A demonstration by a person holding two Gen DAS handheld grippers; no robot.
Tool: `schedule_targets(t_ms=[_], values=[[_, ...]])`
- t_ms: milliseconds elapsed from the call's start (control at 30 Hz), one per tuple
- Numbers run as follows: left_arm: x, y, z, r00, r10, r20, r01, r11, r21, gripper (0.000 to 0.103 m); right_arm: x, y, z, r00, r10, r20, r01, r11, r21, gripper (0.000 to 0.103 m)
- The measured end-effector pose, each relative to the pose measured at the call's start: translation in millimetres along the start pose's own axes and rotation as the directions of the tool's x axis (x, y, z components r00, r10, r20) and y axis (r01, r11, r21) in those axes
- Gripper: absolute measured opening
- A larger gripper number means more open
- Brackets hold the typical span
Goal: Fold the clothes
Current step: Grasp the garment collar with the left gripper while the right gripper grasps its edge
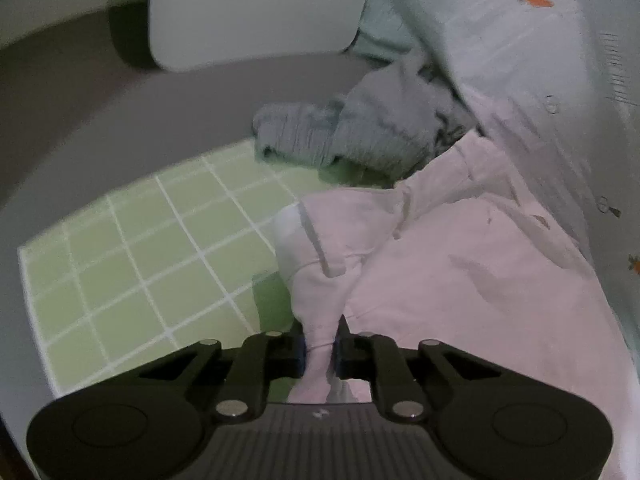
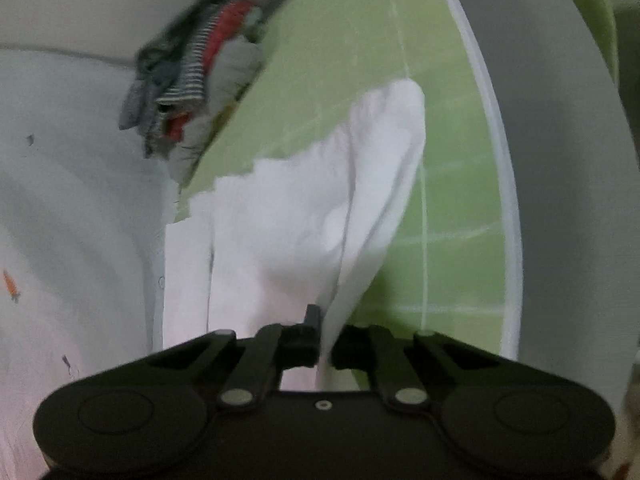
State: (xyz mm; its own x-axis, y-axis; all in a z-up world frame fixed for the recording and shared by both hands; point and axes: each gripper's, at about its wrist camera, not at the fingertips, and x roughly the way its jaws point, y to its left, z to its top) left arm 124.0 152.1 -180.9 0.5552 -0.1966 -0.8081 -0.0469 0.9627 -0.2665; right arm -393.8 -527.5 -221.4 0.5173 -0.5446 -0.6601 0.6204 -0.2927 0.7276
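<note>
With both left tongs (image 1: pixel 322 344) and right tongs (image 2: pixel 326 342) clamped on the pale pink garment (image 1: pixel 460 264), lift evenly, probably spreading flat over green mat (image 1: pixel 132 264).

Ahead of your left fingers the green gridded mat (image 1: pixel 132 264) carries a pale pink garment (image 1: pixel 460 264) and grey clothes (image 1: pixel 352 136) beyond.
</note>
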Motion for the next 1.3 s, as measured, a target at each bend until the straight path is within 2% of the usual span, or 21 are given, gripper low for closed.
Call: schedule_targets(t_ms=[133,300,400,533,700,933,1100,1233,1300], values=[[-27.0,2.9,-12.1,1.0,0.002,0.022,-0.002,1.0,0.001,0.014,-22.2,11.2,12.9,0.999,0.017,0.034,-0.013,0.995,-0.096,0.003],[-55.8,20.5,-31.8,1.0,0.008,0.001,-0.008,0.999,-0.044,0.013,-46.6,7.2,32.1,0.998,0.011,0.069,-0.003,0.993,-0.121,0.003],[-76.6,31.8,-45.7,1.0,0.027,0.003,-0.027,0.999,-0.04,0.013,-62.5,-0.3,42.1,0.996,-0.009,0.088,0.022,0.988,-0.155,0.003],[-104.4,53.4,-62.5,0.998,0.063,0.0,-0.063,0.995,-0.072,0.013,-78.5,-15.8,53.5,0.996,-0.004,0.087,0.016,0.99,-0.14,0.003],[-128.7,71.9,-70.8,0.996,0.093,0.007,-0.092,0.988,-0.126,0.013,-81.2,-17.0,52.5,0.998,0.021,0.061,-0.01,0.983,-0.186,0.003],[-146.3,61.4,-66.7,0.995,0.084,0.058,-0.074,0.985,-0.158,0.013,-79.1,2.6,53.2,0.994,0.095,0.061,-0.081,0.978,-0.192,0.003],[-168.7,44.0,-56.7,0.989,0.069,0.128,-0.053,0.991,-0.127,0.012,-100.9,52.2,46.7,0.976,0.197,0.09,-0.148,0.909,-0.389,0.003],[-181.6,35.9,-44.4,0.982,0.066,0.177,-0.046,0.992,-0.118,0.012,-115.7,81.7,43.8,0.949,0.296,0.11,-0.213,0.856,-0.471,0.003],[-179.4,34.8,-41.8,0.98,0.08,0.183,-0.06,0.992,-0.108,0.012,-112.8,86.6,43.9,0.946,0.303,0.119,-0.206,0.841,-0.5,0.002]])
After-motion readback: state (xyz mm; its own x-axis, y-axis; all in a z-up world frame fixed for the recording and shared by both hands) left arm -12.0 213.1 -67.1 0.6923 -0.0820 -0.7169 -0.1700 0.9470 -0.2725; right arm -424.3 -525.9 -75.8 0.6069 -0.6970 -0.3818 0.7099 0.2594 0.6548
